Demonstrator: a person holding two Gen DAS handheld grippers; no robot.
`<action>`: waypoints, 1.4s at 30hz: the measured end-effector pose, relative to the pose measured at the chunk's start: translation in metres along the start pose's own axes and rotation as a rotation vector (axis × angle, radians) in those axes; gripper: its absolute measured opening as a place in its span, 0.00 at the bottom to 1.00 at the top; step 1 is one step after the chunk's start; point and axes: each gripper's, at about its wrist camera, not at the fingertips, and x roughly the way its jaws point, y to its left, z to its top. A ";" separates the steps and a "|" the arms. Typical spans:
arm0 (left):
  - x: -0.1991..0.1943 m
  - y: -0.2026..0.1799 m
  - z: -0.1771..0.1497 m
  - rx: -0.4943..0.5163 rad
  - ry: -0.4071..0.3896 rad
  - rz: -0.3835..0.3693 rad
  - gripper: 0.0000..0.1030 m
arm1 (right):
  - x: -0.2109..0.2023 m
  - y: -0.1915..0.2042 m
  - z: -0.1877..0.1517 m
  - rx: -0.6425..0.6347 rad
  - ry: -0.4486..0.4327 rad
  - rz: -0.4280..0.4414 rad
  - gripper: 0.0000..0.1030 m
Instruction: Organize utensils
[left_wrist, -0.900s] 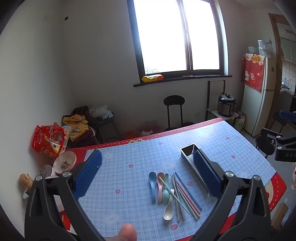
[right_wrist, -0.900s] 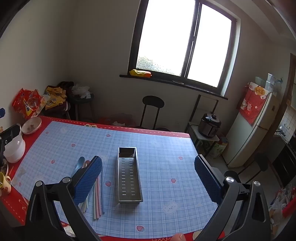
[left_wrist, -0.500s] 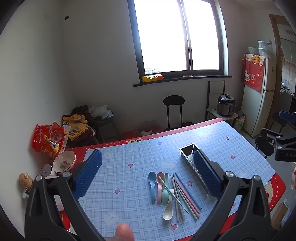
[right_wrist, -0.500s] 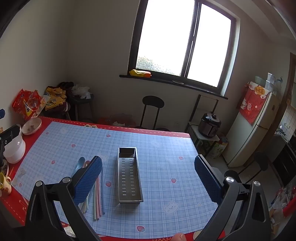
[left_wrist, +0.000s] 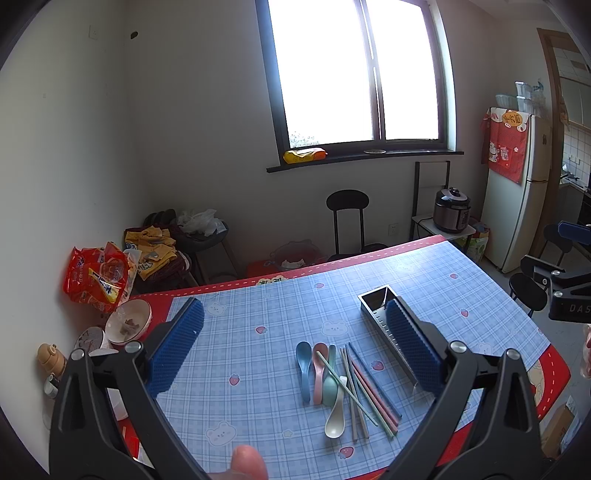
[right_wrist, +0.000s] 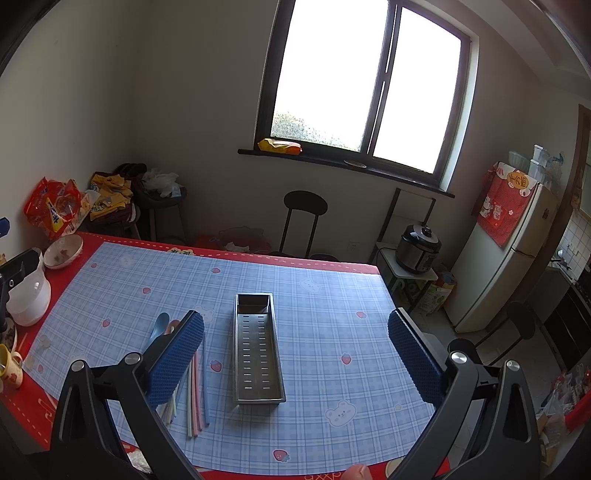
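Note:
A steel slotted utensil tray (right_wrist: 258, 349) lies empty on the blue checked tablecloth (right_wrist: 332, 325); in the left wrist view the tray (left_wrist: 376, 301) is partly behind my right finger. Left of it lie several pastel spoons (left_wrist: 320, 373) and several chopsticks (left_wrist: 364, 387), loosely heaped; the chopsticks (right_wrist: 195, 398) also show in the right wrist view, partly behind a finger. My left gripper (left_wrist: 295, 347) is open and empty, above the table short of the utensils. My right gripper (right_wrist: 295, 354) is open and empty, above the tray.
Bowls (left_wrist: 127, 326), a small bottle (left_wrist: 50, 360) and a red snack bag (left_wrist: 96, 275) crowd the table's left edge. A white container (right_wrist: 27, 297) and a mug (right_wrist: 9, 365) stand there too. A black chair (left_wrist: 347, 221), rice cooker (right_wrist: 421, 249) and fridge (right_wrist: 506, 258) stand beyond the table.

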 end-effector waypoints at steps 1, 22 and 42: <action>0.000 0.000 0.000 0.000 0.000 0.000 0.95 | 0.000 0.000 0.000 0.001 -0.001 0.000 0.95; -0.004 -0.001 -0.002 -0.001 -0.001 0.001 0.95 | 0.000 0.000 -0.001 0.002 -0.002 -0.001 0.95; -0.006 -0.003 -0.002 -0.001 -0.002 0.001 0.95 | 0.000 0.000 -0.003 0.002 -0.001 -0.002 0.95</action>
